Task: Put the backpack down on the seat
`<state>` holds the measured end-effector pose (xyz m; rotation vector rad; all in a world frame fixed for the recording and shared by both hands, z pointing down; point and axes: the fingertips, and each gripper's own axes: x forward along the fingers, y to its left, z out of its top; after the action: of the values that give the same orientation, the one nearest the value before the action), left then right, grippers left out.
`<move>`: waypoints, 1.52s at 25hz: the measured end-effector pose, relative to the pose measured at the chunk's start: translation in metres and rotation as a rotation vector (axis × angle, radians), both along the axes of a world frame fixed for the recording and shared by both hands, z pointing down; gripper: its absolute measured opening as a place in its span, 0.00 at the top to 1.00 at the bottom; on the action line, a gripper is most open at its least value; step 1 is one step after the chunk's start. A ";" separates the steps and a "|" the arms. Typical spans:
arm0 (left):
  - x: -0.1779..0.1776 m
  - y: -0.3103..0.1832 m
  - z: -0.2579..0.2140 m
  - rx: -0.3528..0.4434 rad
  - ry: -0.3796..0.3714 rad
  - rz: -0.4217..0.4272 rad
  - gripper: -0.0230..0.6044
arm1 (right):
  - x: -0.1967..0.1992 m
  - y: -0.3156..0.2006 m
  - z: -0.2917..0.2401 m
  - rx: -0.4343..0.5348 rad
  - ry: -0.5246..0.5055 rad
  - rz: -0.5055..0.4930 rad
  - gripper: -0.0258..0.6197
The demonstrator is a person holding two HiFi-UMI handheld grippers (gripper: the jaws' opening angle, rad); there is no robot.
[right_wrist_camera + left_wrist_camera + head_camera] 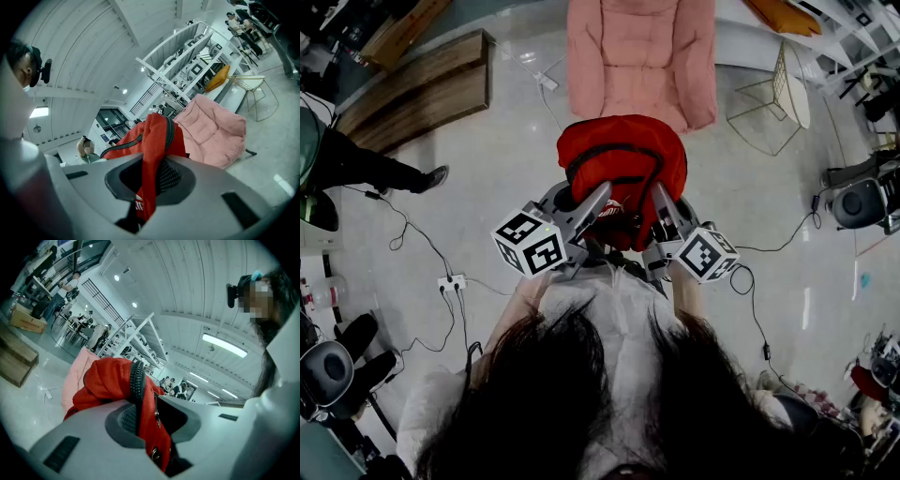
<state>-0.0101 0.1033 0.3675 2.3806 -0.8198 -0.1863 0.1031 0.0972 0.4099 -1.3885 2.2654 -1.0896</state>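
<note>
A red backpack (622, 167) with black straps hangs in the air between my two grippers, in front of a pink padded seat (641, 56). My left gripper (602, 201) is shut on the backpack's red fabric beside a black zip (137, 386). My right gripper (660, 199) is shut on a fold of the same backpack (154, 140). In the right gripper view the pink seat (211, 133) stands just behind the backpack. The lower part of the backpack is hidden behind the grippers.
Cables (422, 246) and a power strip (451, 281) lie on the pale floor at the left. A wire-frame chair (783, 94) stands right of the seat, wooden benches (422, 89) at the far left. A person's leg and shoe (384, 171) reach in from the left.
</note>
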 end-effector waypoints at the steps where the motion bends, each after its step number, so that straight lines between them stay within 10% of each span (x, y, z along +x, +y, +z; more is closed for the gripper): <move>1: -0.002 -0.001 0.000 -0.002 0.001 0.001 0.83 | -0.002 -0.002 0.000 -0.001 0.001 0.000 0.88; 38: -0.048 -0.089 0.009 0.002 -0.011 0.126 0.83 | -0.046 -0.076 0.007 -0.024 0.093 0.086 0.88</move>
<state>-0.0576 0.0148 0.3761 2.4279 -0.6726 -0.1234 0.0575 0.0217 0.4172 -1.5613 2.2395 -1.0495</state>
